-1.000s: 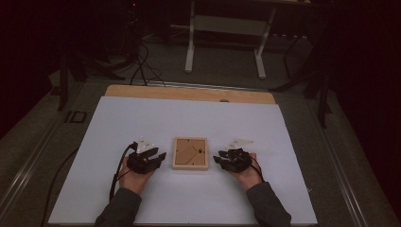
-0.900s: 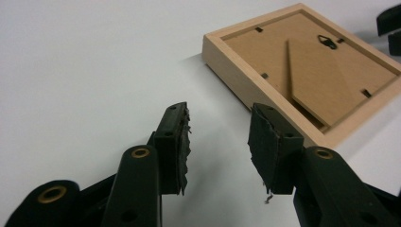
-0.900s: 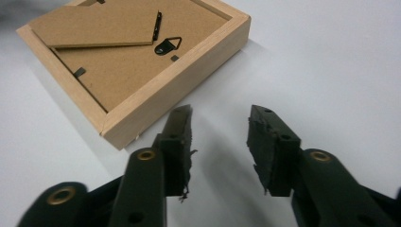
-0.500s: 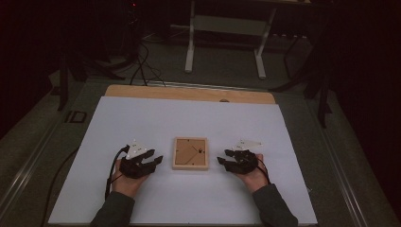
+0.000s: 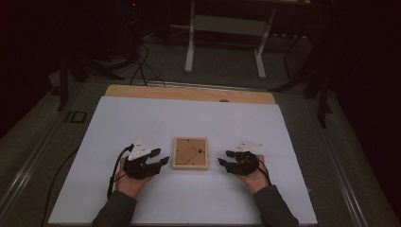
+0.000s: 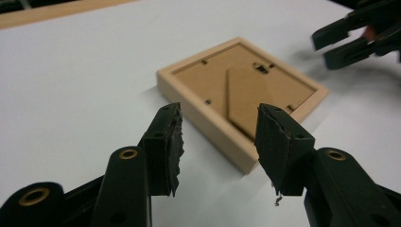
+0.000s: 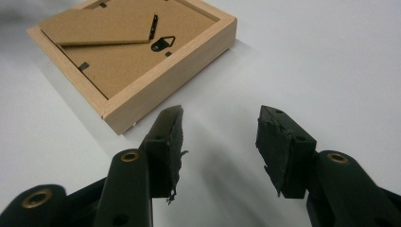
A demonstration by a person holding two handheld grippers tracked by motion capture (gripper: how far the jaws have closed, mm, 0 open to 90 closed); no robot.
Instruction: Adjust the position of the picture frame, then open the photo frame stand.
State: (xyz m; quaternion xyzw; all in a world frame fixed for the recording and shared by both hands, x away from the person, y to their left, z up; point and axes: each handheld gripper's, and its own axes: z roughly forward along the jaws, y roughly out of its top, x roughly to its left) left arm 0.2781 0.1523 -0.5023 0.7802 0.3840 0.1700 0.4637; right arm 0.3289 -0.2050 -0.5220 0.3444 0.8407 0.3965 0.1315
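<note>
Both tools sat apart and empty: left tool (image 5: pixel 161 160) jaws just opening beside the face-down picture frame (image 5: pixel 190 152), right tool (image 5: pixel 222 160) opposite.

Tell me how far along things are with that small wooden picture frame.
Done: the small light-wood picture frame lies back-up on the white table. In hand: nothing; the left gripper and right gripper flank it, jaws just opened, nothing between them. Left: any handling of the frame, since neither gripper touches it.

obstacle: wooden picture frame (image 5: pixel 190 153) flat at centre | flanks: left gripper (image 5: pixel 160 158) and right gripper (image 5: pixel 223 161) just beside it | free: white sheet (image 5: pixel 189 118) far, near
</note>
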